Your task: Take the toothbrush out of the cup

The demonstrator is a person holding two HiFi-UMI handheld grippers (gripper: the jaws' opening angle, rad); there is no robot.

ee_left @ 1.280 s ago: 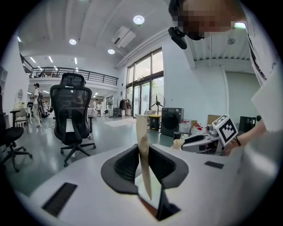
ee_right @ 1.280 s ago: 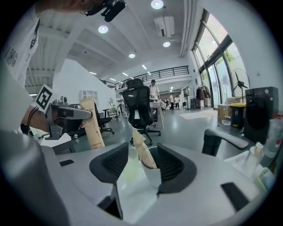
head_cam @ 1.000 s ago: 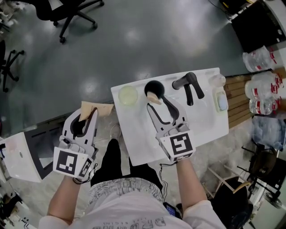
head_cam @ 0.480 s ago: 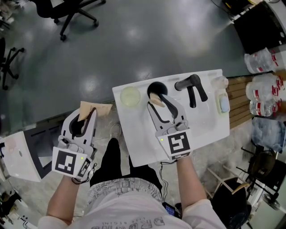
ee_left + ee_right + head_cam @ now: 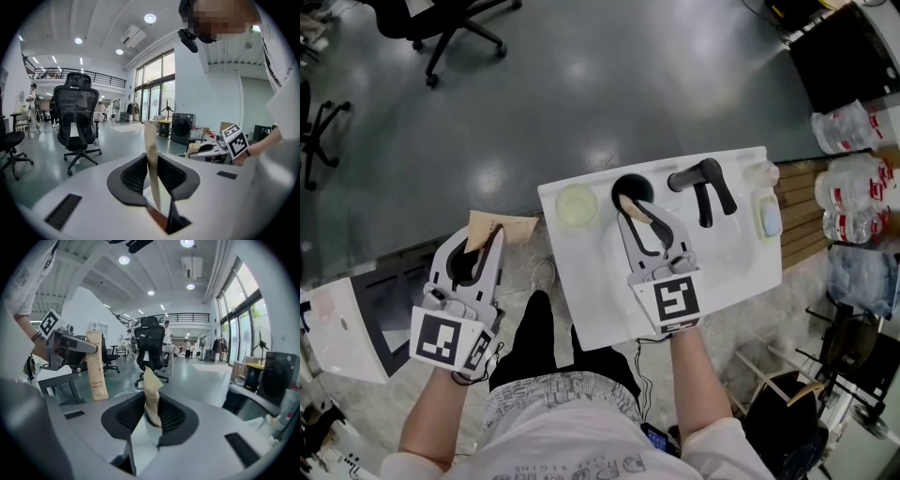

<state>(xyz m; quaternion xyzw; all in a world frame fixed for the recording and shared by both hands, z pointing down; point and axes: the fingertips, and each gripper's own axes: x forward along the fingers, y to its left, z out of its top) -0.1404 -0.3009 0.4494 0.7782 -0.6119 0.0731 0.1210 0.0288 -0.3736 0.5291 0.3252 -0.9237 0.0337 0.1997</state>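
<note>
A black cup (image 5: 628,187) stands at the back of the white washstand top (image 5: 731,258). From it sticks a tan paper toothbrush packet (image 5: 635,208) (image 5: 152,397). My right gripper (image 5: 640,216) (image 5: 151,417) reaches over the washstand, its jaws closing, with the pads against this packet on both sides. My left gripper (image 5: 478,246) (image 5: 153,174) hangs off the washstand's left side, shut on a second flat tan toothbrush packet (image 5: 502,228) (image 5: 152,157). That packet (image 5: 96,367) also shows upright in the right gripper view.
A black faucet (image 5: 703,185) stands right of the cup, and a pale round dish (image 5: 575,203) lies left of it. A blue soap dish (image 5: 767,217) and a clear bottle (image 5: 759,170) sit at the right edge. Office chairs (image 5: 455,26) stand on the grey floor beyond.
My right gripper's jaws have drawn in around the packet in the cup. The left gripper and its packet have stayed where they were.
</note>
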